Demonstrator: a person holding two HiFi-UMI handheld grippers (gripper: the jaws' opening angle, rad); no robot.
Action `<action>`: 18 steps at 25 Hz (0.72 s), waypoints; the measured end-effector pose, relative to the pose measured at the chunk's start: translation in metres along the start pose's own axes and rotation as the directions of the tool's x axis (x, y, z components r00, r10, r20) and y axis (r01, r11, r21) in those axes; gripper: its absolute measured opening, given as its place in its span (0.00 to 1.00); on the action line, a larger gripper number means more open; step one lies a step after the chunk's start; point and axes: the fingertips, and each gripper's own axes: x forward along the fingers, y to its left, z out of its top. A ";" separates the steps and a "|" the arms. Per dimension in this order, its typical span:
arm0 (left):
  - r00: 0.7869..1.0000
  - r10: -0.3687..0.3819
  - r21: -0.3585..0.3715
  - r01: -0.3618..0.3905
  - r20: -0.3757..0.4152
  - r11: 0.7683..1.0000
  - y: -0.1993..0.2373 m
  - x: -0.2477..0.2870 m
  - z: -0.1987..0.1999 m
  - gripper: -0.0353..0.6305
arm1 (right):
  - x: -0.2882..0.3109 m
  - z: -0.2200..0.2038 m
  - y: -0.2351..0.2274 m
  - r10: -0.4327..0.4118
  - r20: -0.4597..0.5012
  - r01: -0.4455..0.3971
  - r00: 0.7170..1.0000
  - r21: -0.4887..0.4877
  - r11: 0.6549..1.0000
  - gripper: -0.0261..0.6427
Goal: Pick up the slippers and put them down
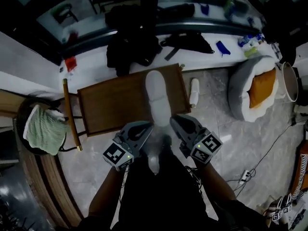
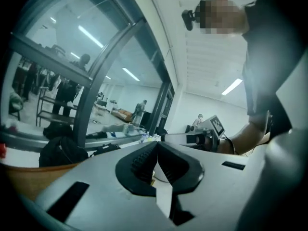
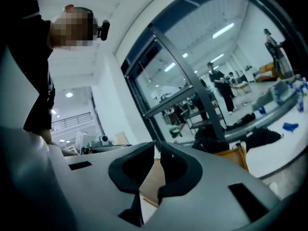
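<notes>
The left gripper is held up over the near edge of the wooden table, jaws pressed together and empty. Just ahead, one white slipper lies lengthwise on the table. The right gripper is drawn almost closed, also empty. A second slipper lies on the floor just right of the table. With neither held, I'd guess that one is still to be moved.
</notes>
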 end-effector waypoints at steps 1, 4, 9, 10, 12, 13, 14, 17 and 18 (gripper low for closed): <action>1.000 -0.001 0.005 0.001 0.006 1.000 -0.008 -0.004 0.012 0.07 | 0.002 0.017 0.015 0.027 0.013 -0.026 1.000 -0.027 0.999 0.11; 1.000 -0.007 0.026 0.006 0.021 1.000 -0.034 -0.021 0.044 0.07 | 0.000 0.057 0.061 0.106 0.048 -0.103 0.993 -0.058 0.993 0.10; 0.998 -0.020 0.130 0.012 0.055 0.991 -0.051 -0.036 0.105 0.07 | 0.002 0.103 0.101 0.206 0.057 -0.189 0.977 -0.222 0.957 0.09; 0.998 -0.016 0.142 0.008 0.059 0.990 -0.050 -0.040 0.115 0.07 | 0.004 0.108 0.103 0.208 0.046 -0.191 0.977 -0.251 0.949 0.09; 0.997 0.004 0.162 -0.017 0.080 0.987 -0.049 -0.047 0.132 0.07 | 0.005 0.117 0.109 0.213 0.049 -0.191 0.976 -0.282 0.940 0.09; 0.996 0.016 0.174 -0.031 0.092 0.984 -0.049 -0.051 0.139 0.07 | 0.005 0.122 0.112 0.220 0.061 -0.194 0.974 -0.293 0.936 0.09; 0.995 0.025 0.189 -0.044 0.101 0.981 -0.049 -0.054 0.146 0.07 | 0.005 0.126 0.115 0.229 0.073 -0.197 0.971 -0.306 0.932 0.09; 0.993 0.039 0.236 -0.066 0.115 0.970 -0.053 -0.064 0.161 0.07 | 0.005 0.129 0.126 0.259 0.084 -0.218 0.962 -0.331 0.918 0.09; 0.992 0.040 0.246 -0.067 0.116 0.967 -0.055 -0.067 0.163 0.07 | 0.006 0.127 0.130 0.269 0.082 -0.229 0.960 -0.328 0.916 0.09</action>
